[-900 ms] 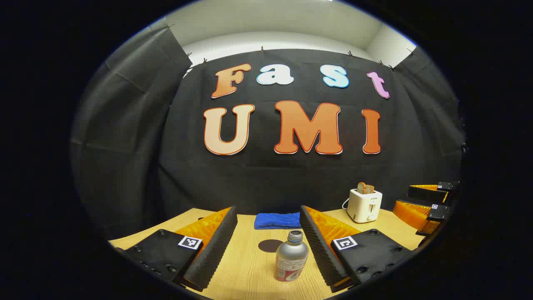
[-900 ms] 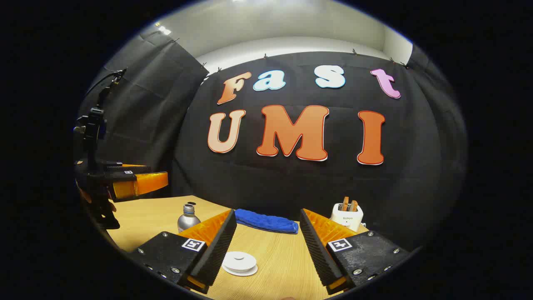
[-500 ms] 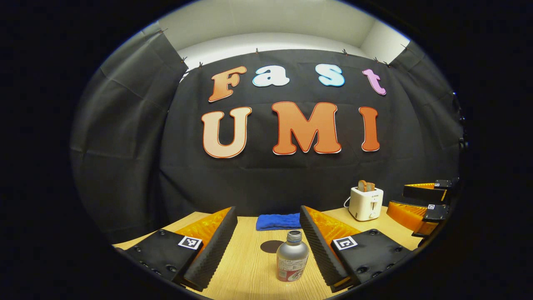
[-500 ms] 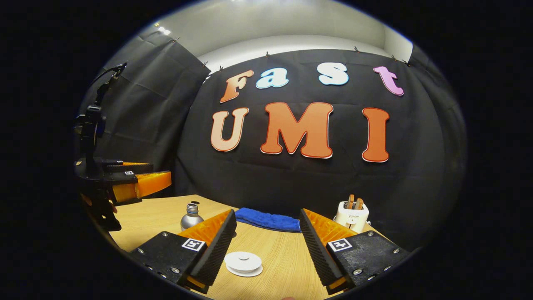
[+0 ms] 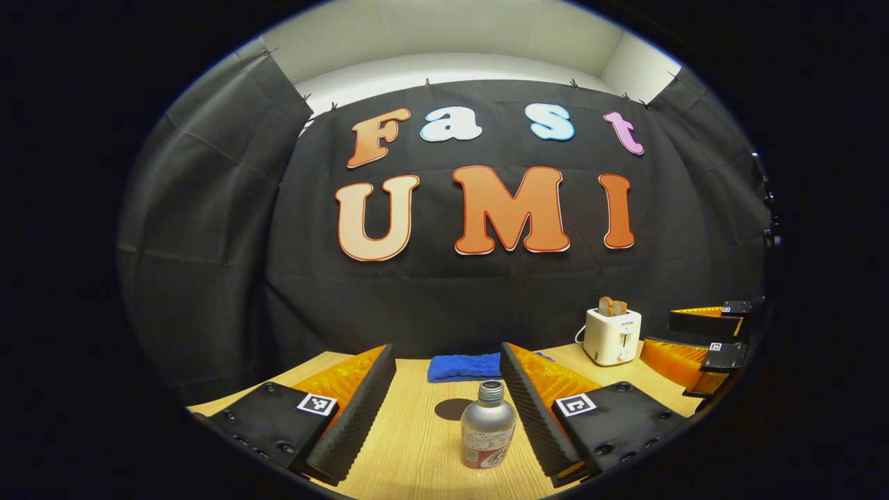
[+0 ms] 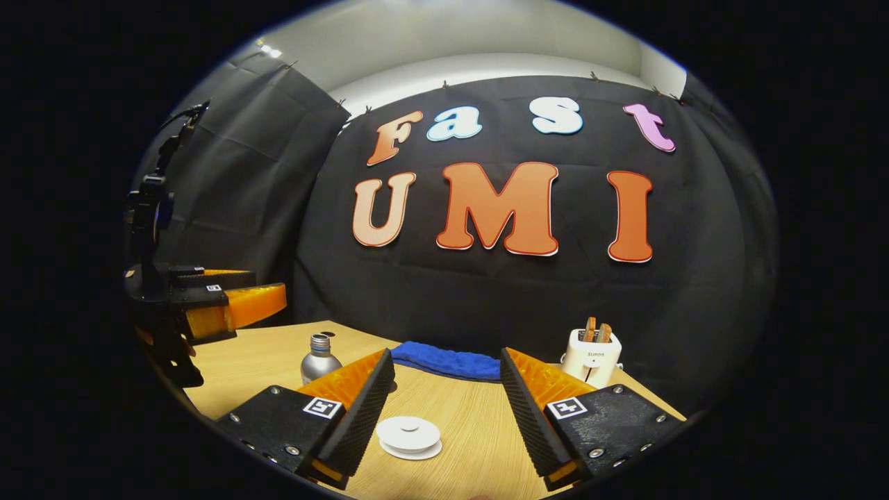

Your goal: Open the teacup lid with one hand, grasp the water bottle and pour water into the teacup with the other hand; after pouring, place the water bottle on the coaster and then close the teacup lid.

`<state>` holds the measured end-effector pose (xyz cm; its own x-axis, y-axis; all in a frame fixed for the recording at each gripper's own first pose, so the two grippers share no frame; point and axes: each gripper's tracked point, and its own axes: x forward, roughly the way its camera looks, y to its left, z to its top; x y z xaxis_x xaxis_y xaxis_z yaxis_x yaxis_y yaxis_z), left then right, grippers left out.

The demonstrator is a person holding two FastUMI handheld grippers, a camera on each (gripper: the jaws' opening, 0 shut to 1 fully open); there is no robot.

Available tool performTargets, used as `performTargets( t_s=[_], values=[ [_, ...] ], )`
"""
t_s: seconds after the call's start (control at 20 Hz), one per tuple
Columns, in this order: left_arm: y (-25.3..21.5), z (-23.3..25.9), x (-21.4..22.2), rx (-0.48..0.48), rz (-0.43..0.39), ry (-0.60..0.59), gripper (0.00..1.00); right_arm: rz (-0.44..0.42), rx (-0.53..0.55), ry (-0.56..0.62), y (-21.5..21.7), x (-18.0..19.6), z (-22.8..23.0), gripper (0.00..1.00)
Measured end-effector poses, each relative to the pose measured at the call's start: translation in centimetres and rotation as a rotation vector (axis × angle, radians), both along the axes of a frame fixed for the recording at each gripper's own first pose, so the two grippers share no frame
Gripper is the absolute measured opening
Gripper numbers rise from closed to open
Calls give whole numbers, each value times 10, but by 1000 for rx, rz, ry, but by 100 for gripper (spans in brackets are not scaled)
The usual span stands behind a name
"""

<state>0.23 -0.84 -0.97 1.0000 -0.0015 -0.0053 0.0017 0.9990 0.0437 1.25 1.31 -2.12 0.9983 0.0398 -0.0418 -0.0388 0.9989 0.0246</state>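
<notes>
We noted both grippers edging lower over the last second. Left gripper [image 5: 448, 403] open around the silver metal bottle [image 5: 487, 435], not touching; right gripper [image 6: 448, 406] open above the white lid [image 6: 409, 435], cup body probably hidden.

We see both views evenly lit from overhead, the pale ceiling strip brightest. Focus is sharp throughout, no motion blur. The fisheye bends the wall cloth [image 5: 208, 229] at the edges (strongly on the sides). The water bottle [image 5: 487, 434] carries a soft sheen.
</notes>
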Motion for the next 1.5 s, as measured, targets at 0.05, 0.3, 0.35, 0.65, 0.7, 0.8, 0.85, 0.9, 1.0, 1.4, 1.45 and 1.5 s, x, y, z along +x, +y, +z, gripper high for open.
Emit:
performTargets(
  t_s=[0.05,0.3,0.35,0.65,0.7,0.8,0.85,0.9,1.0,1.4,1.45,1.5],
  values=[
    [0,-3,0,1,-2,5,99,7,-3,16,2,1,-7,92],
    [1,-22,0,20,0,39,99,69,8,124,19,6,-50,83],
    [-1,-24,1,20,-5,46,99,76,7,141,22,9,-57,82],
    [4,-39,-2,25,-2,76,99,121,-45,233,40,22,-95,80],
    [6,-40,-2,26,2,82,99,136,-50,247,45,23,-100,80],
    [9,-45,-3,30,9,93,99,148,-65,281,52,28,-116,76],
    [12,-47,-5,31,14,99,99,154,-70,297,54,29,-122,74],
    [14,-49,-6,33,17,104,99,163,-73,313,57,31,-128,73],
    [16,-54,-6,34,23,116,99,167,-79,346,59,37,-141,72],
    [17,-69,-5,33,18,153,99,189,-140,440,60,46,-165,52],
    [14,-71,-5,29,9,152,100,193,-151,439,62,48,-164,52],
    [12,-72,-4,24,-1,152,98,201,-167,439,64,47,-165,52]
  ],
)
